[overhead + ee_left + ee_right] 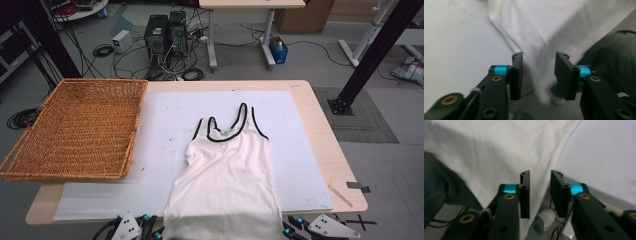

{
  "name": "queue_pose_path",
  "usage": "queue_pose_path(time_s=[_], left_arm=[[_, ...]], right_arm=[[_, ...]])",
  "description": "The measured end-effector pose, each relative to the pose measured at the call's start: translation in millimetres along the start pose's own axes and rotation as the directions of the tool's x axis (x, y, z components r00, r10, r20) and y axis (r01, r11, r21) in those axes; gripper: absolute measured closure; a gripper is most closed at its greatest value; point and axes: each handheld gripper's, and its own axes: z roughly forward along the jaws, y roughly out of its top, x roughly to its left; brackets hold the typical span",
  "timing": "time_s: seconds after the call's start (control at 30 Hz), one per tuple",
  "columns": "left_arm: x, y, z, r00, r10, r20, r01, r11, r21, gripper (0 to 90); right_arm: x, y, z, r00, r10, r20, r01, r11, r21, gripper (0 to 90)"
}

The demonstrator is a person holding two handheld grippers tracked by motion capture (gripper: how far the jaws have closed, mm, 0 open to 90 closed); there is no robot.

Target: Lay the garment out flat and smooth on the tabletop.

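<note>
A white sleeveless top [225, 170] with black trim at the neck and armholes lies flat on the white mat [165, 120], straps pointing away, hem hanging over the table's near edge. My left gripper [150, 224] is at the hem's left corner. In the left gripper view its jaws [539, 56] stand apart, and the cloth's hanging edge [541, 37] runs between them without being pressed. My right gripper [295, 227] is at the hem's right corner. Its jaws [540, 173] are also apart, with the cloth's edge [499, 152] in the gap, unpinched.
A large wicker basket [75, 130] sits on the table's left part, overhanging its left edge. The wooden table [325, 150] shows bare wood at the right. A person's dark trouser leg [614, 57] and a shoe [547, 216] are below the edge.
</note>
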Motion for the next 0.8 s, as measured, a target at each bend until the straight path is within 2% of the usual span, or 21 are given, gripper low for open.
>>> queue_pose_path(time_s=[0.07, 0.1, 0.17, 0.23, 0.33, 0.43, 0.5, 0.53, 0.57, 0.63, 0.67, 0.7, 0.77, 0.8], left_arm=[[7.8, 15.4, 7.7, 0.9999, 0.01, 0.001, -0.01, 0.9991, -0.042, 50.0], [11.1, 20.7, 10.4, 0.9998, 0.017, 0.003, -0.017, 0.9986, -0.05, 49.3], [23.1, 35.9, 21.2, 0.9998, 0.019, -0.002, -0.019, 0.9973, -0.071, 43.6], [34.7, 46.0, 29.8, 1.0, -0.003, 0.005, 0.004, 0.9973, -0.073, 39.0], [54.1, 60.9, 47.0, 0.9994, -0.034, -0.001, 0.034, 0.9977, -0.059, 34.9], [67.1, 69.5, 62.9, 0.9983, -0.058, -0.006, 0.058, 0.9977, -0.036, 34.1], [75.5, 73.4, 75.3, 0.998, -0.061, -0.016, 0.061, 0.9981, -0.012, 34.1], [75.5, 73.4, 75.3, 0.998, -0.061, -0.016, 0.061, 0.9981, -0.012, 34.1], [82.2, 76.4, 88.2, 0.998, -0.063, -0.008, 0.063, 0.998, 0.004, 34.1], [88.4, 80.5, 102.3, 0.9994, -0.034, 0.006, 0.034, 0.999, 0.029, 34.3], [88.4, 80.5, 102.3, 0.9994, -0.034, 0.006, 0.034, 0.999, 0.029, 34.3], [93.5, 83.9, 112.3, 0.9995, -0.018, 0.025, 0.017, 0.999, 0.041, 34.4], [97.6, 85.8, 119.3, 0.9986, -0.024, 0.047, 0.022, 0.9984, 0.053, 35.6], [99.2, 86.2, 123.8, 0.9982, -0.014, 0.058, 0.01, 0.9974, 0.072, 37.5]], right_arm=[[-5.6, 10.6, -0.3, 1.0, 0.003, 0.0, -0.003, 0.9991, -0.043, 62.9], [-8.5, 17.3, 1.0, 1.0, -0.008, -0.003, 0.008, 0.9983, -0.058, 59.8], [-16.6, 32.5, 7.1, 0.9993, -0.036, -0.002, 0.036, 0.9973, -0.063, 57.0], [-25.7, 46.3, 15.2, 0.9983, -0.056, -0.016, 0.056, 0.9969, -0.055, 55.7], [-42.8, 70.1, 33.4, 0.9966, -0.08, -0.021, 0.079, 0.9965, -0.027, 55.3], [-54.0, 87.8, 48.3, 0.9966, -0.079, -0.023, 0.079, 0.9969, -0.003, 55.4], [-60.4, 100.1, 64.0, 0.996, -0.086, -0.024, 0.086, 0.9959, 0.027, 56.0], [-61.9, 103.4, 69.3, 0.9958, -0.089, -0.025, 0.089, 0.9952, 0.04, 56.6], [-64.1, 108.2, 78.9, 0.9954, -0.092, -0.028, 0.093, 0.9939, 0.058, 57.1], [-67.0, 113.6, 92.6, 0.9944, -0.1, -0.033, 0.102, 0.9912, 0.084, 58.2], [-68.7, 116.1, 101.7, 0.9938, -0.104, -0.039, 0.107, 0.9898, 0.094, 59.9], [-69.5, 117.5, 108.3, 0.9934, -0.103, -0.05, 0.108, 0.9891, 0.1, 61.5], [-70.4, 119.0, 120.9, 0.9915, -0.108, -0.073, 0.116, 0.9857, 0.122, 64.2], [-70.5, 119.1, 124.9, 0.9905, -0.113, -0.078, 0.122, 0.9837, 0.131, 65.7]])
